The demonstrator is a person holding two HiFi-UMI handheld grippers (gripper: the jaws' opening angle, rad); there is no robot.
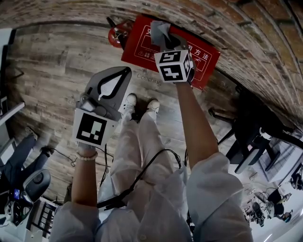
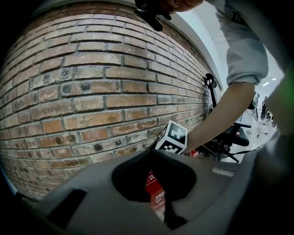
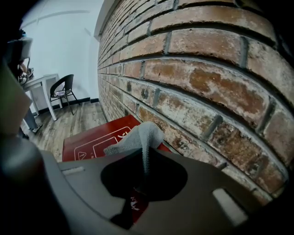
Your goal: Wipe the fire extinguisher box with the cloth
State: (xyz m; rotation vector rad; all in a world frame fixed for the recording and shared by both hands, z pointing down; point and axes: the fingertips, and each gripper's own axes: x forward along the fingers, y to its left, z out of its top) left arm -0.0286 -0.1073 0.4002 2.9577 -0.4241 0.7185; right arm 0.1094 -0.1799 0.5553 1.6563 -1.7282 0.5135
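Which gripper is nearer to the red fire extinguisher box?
Right. The right gripper, shut on the cloth, is over the fire extinguisher box. The left gripper is off to its side, above the wooden floor.

Head view steeply down, gripper views near brick wall, apparently sharing box.

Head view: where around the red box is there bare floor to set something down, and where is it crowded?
Widest bare floor: between the brick wall and the left gripper, left of the extinguisher beside the fire extinguisher box. Crowded: black chairs right of the box; the right gripper holds the cloth over the box.
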